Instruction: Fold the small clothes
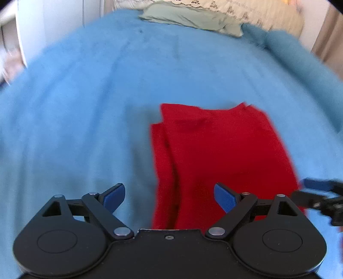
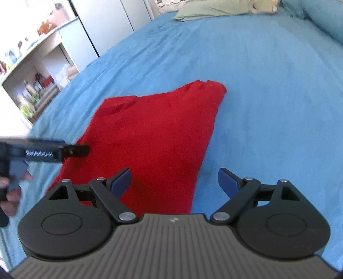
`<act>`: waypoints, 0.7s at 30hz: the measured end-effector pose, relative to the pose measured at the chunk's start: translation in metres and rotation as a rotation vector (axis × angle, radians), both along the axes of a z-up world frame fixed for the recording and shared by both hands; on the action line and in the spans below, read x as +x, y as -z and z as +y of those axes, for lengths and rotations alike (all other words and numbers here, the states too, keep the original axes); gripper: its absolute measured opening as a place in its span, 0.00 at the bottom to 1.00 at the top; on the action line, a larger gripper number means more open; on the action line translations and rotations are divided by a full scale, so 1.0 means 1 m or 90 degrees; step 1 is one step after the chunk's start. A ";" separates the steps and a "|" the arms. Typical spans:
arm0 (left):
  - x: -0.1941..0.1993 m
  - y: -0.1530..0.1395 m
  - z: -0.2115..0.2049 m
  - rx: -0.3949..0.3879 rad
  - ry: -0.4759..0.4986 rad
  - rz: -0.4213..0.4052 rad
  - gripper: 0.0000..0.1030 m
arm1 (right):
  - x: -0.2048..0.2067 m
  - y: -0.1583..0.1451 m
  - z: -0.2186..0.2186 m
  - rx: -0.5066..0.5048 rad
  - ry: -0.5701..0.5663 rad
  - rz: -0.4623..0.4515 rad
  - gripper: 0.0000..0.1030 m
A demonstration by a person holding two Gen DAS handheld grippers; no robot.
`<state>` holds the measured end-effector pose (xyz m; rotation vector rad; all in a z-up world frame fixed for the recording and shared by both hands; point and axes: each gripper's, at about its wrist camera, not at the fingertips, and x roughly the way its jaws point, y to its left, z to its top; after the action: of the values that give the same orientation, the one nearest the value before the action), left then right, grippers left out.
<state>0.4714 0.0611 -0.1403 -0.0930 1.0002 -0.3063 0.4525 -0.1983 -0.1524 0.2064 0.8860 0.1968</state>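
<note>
a folded red garment (image 2: 154,137) lies flat on a blue bed cover (image 2: 268,96). the left hand-held gripper (image 1: 169,198) and the right hand-held gripper (image 2: 173,182) hover over its near edge at 6 o'clock, both spread wide, holding nothing. a green pillow (image 1: 188,18) sits at 12 o'clock.

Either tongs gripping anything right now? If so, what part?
Nothing held. Left tongs and right tongs are both open and empty, above the folded red cloth garment lying on the blue bedsheet.
</note>
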 end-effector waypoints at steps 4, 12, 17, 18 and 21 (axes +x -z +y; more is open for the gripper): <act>0.020 0.012 0.007 -0.057 0.024 0.038 0.80 | 0.015 0.003 -0.004 0.024 -0.016 0.027 0.99; 0.044 0.028 0.011 -0.146 0.041 0.142 0.56 | 0.048 0.031 -0.014 0.133 0.009 0.106 0.88; 0.045 0.017 0.006 -0.116 0.049 0.124 0.34 | 0.053 0.035 -0.012 0.144 0.025 0.109 0.55; 0.042 0.014 0.002 -0.097 0.054 0.113 0.31 | 0.052 0.032 -0.010 0.139 0.021 0.102 0.48; 0.031 -0.001 -0.011 -0.062 0.063 0.078 0.29 | 0.048 0.018 -0.003 0.111 0.014 0.080 0.41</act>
<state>0.5025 0.0498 -0.1390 -0.1525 1.1136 -0.4434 0.5003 -0.2017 -0.1707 0.3943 0.9913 0.2428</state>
